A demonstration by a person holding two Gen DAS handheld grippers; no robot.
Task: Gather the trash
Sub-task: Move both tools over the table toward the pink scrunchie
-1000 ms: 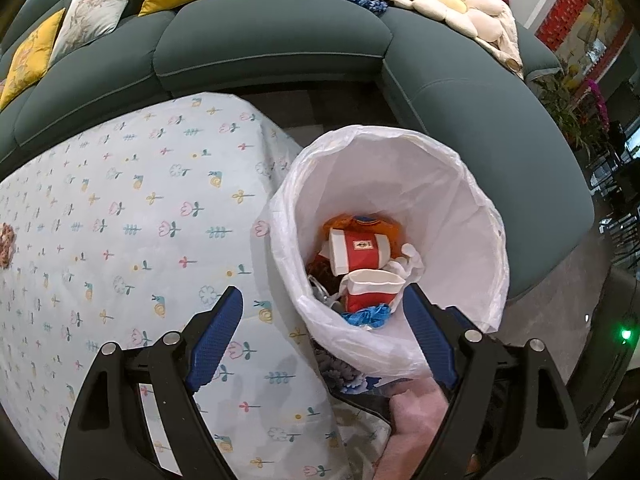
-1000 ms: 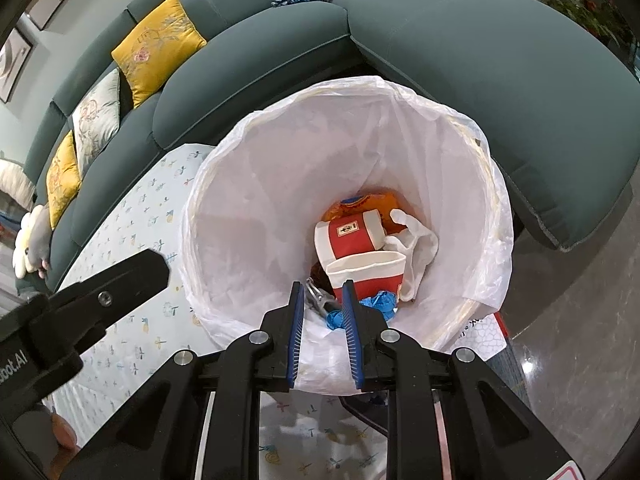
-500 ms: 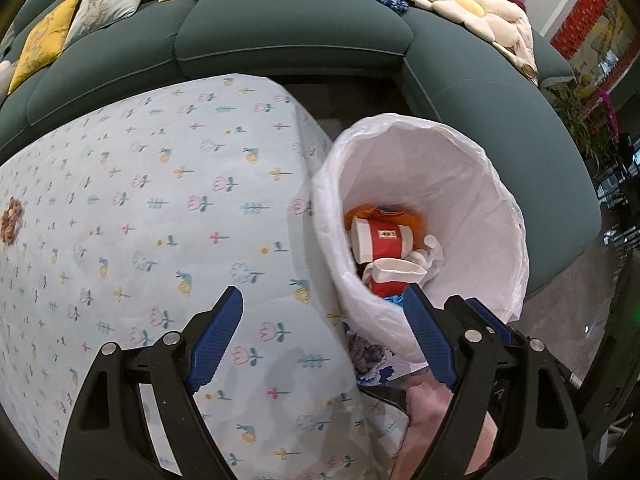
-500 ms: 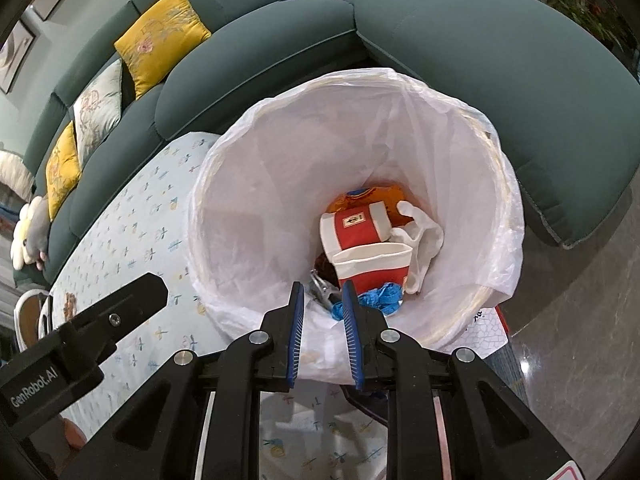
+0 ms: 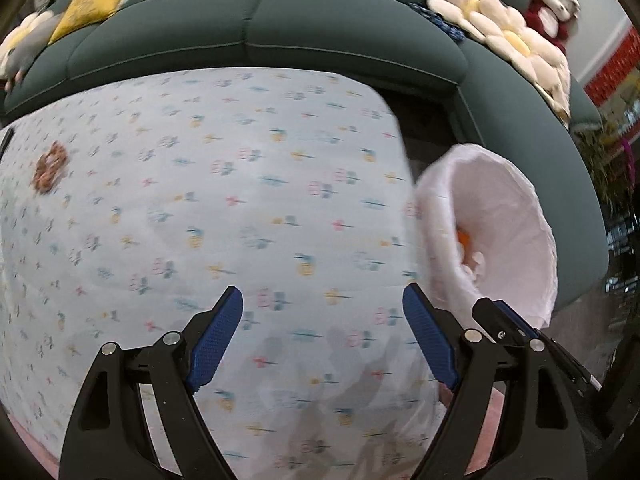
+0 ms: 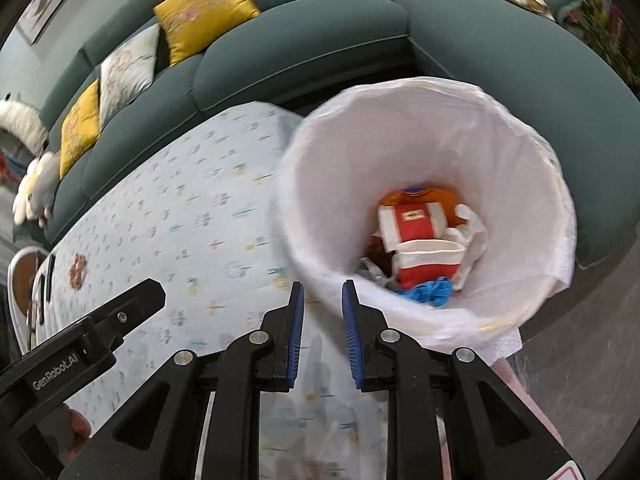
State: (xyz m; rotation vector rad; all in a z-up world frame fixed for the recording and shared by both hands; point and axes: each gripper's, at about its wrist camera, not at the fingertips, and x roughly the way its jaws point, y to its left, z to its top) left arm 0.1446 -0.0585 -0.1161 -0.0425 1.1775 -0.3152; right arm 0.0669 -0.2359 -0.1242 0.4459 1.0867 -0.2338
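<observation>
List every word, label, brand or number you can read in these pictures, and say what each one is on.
"GenRobot.AI": white lettering on the black body of the left gripper, seen from the right wrist view.
Label on the red and white carton in the trash bin: too small to read.
Nothing else legible.

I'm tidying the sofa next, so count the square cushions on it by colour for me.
yellow cushions: 2
pale patterned cushion: 1
Total: 3
</observation>
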